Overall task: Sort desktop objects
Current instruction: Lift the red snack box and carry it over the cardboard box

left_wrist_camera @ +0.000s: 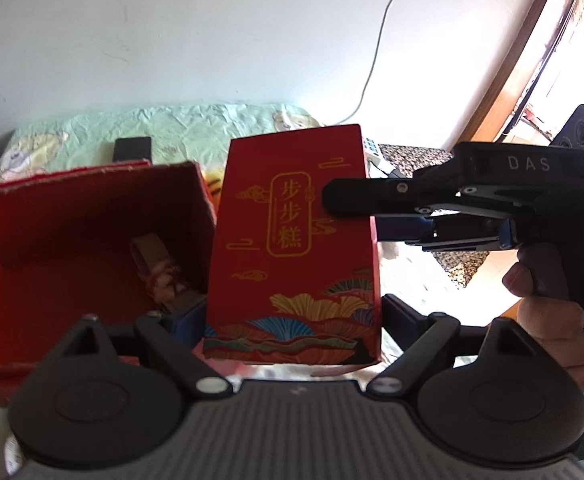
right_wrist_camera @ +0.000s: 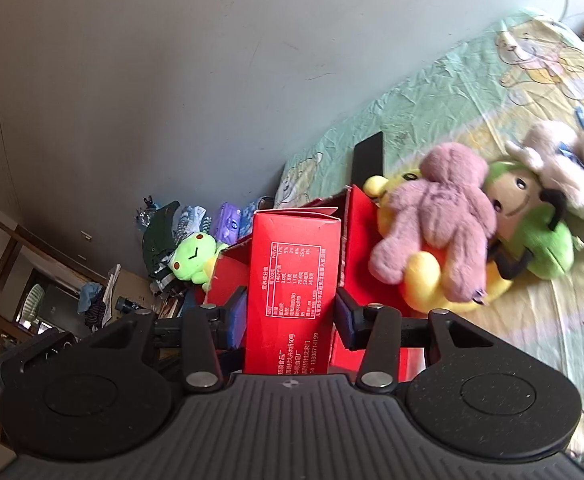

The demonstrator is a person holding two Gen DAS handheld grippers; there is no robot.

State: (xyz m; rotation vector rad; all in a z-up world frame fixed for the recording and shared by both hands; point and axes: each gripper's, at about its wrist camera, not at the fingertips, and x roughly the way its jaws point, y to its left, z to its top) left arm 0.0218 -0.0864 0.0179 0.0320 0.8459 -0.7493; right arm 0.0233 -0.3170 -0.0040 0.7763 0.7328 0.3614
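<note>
A tall red carton (left_wrist_camera: 296, 240) with gold Chinese lettering stands upright in the middle of the left wrist view. My left gripper (left_wrist_camera: 292, 314) has its fingers pressed against the carton's two lower side edges. My right gripper (left_wrist_camera: 358, 216) reaches in from the right, one finger lying across the carton's front and the other behind it. In the right wrist view the carton (right_wrist_camera: 292, 280) shows its nutrition label, clamped in my right gripper (right_wrist_camera: 292, 314). An open red box (left_wrist_camera: 91, 240) sits just left of the carton, with a brown plush (left_wrist_camera: 159, 276) inside.
A pink bear (right_wrist_camera: 440, 216), a yellow plush (right_wrist_camera: 428, 280) and a green plush (right_wrist_camera: 548, 248) pile against the red box (right_wrist_camera: 362, 216) on the green bedspread (right_wrist_camera: 452, 92). A green frog plush (right_wrist_camera: 193, 256) lies beyond. A black phone (left_wrist_camera: 131, 148) rests behind. A hand (left_wrist_camera: 552, 320) holds the right gripper.
</note>
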